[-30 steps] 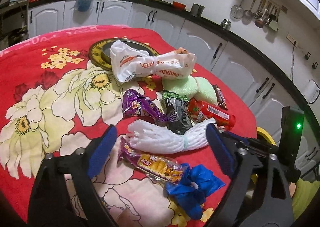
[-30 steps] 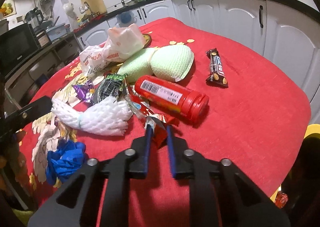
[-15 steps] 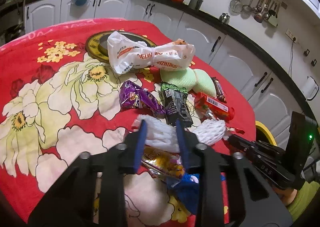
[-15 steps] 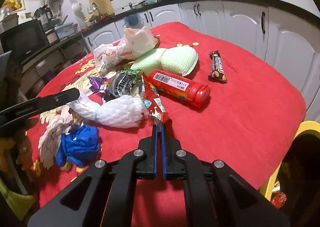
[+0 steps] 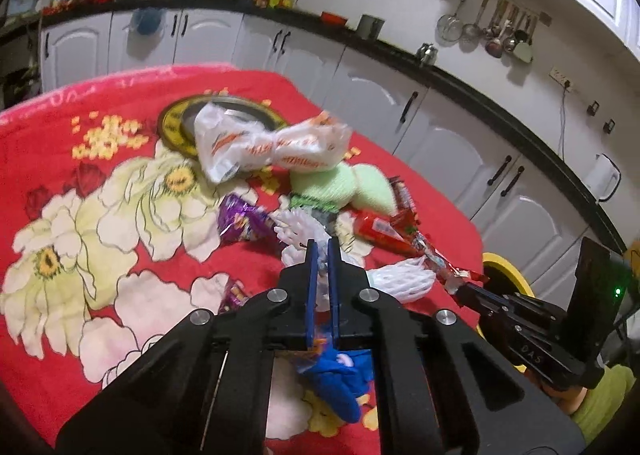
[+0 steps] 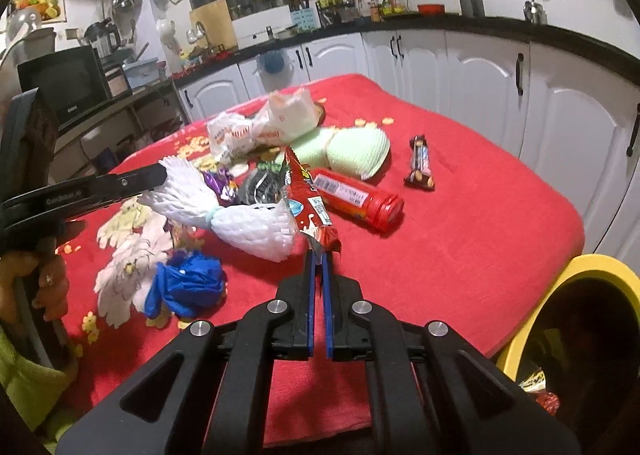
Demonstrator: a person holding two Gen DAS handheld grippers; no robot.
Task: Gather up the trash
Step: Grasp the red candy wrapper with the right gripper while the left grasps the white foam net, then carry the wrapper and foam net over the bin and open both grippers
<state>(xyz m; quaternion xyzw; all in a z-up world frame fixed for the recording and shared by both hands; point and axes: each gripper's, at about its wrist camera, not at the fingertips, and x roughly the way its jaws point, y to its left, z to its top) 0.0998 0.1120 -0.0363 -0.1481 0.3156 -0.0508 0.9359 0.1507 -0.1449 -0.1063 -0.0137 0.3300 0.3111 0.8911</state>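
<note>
My left gripper (image 5: 322, 245) is shut on the white foam net (image 5: 304, 231) and holds it lifted above the red floral blanket; in the right wrist view the net (image 6: 248, 221) hangs from that gripper (image 6: 162, 175). My right gripper (image 6: 318, 257) is shut on a red snack wrapper (image 6: 306, 195), raised off the table; the wrapper also shows in the left wrist view (image 5: 424, 251). A yellow-rimmed trash bin (image 6: 592, 267) stands at the table's right edge, with wrappers inside.
On the blanket lie a crumpled blue glove (image 6: 188, 287), a red tube (image 6: 356, 201), a chocolate bar (image 6: 422, 163), green foam pads (image 6: 352, 149), a white plastic bag (image 6: 264, 127), purple (image 5: 240, 217) and dark wrappers (image 6: 260, 185), and a round tin lid (image 5: 180, 123).
My left gripper closed on the white foam net and lifted it. My right gripper shut on the red wrapper and raised it off the blanket.
</note>
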